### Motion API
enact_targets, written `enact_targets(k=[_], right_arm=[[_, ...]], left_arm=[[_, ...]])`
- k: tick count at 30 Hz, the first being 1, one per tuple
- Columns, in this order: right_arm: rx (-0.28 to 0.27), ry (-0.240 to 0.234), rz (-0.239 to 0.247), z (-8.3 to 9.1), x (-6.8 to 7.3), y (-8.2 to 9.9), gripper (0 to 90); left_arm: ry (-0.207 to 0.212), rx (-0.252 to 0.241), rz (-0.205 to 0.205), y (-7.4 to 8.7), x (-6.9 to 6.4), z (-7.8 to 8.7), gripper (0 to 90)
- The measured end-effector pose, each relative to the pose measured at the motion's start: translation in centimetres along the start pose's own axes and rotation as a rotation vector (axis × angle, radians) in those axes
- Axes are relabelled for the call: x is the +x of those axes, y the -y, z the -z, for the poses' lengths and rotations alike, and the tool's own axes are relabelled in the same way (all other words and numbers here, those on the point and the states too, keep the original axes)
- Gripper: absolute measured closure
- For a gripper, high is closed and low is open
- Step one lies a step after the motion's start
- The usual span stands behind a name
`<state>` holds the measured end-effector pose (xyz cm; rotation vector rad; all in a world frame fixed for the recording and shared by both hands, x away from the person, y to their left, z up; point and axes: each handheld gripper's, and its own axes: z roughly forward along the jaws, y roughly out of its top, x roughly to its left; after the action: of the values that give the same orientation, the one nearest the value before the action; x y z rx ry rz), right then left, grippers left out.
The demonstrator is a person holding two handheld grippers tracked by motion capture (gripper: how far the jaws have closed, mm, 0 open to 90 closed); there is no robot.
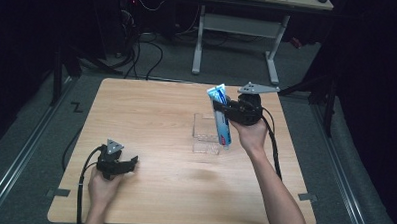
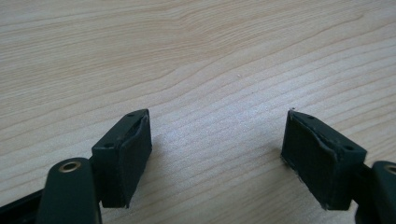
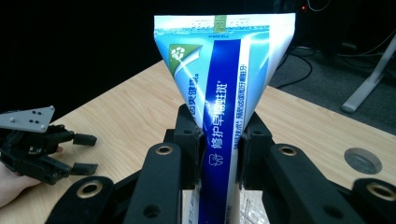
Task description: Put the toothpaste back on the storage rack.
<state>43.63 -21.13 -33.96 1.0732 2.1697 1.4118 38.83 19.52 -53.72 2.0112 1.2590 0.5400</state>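
High view: 1 toothpaste tube (image 1: 220, 113), 1 clear box (image 1: 206, 135), apparently empty.

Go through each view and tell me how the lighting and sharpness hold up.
High view: the table is evenly lit, the room behind is dark, and the clear box is faint. Left gripper view: the wood grain is sharp, with soft shadows under the open jaws. Right gripper view: the toothpaste tube is bright and its print is readable against a black background.
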Motion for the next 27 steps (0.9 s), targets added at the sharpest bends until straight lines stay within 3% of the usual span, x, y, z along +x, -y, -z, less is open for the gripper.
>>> enact_targets(k=[10,27], right_arm=[[-0.014,-0.006,-0.003,-1.2,0.0,-0.8,73.6],[-0.021,0.049,-0.039,-3.2,-0.8,-1.1,73.3]], left_arm=[[0.0,0.0,0.0,0.0,0.0,0.0,24.3],[0.0,0.002,-0.001,0.0,0.0,0.0,24.1]])
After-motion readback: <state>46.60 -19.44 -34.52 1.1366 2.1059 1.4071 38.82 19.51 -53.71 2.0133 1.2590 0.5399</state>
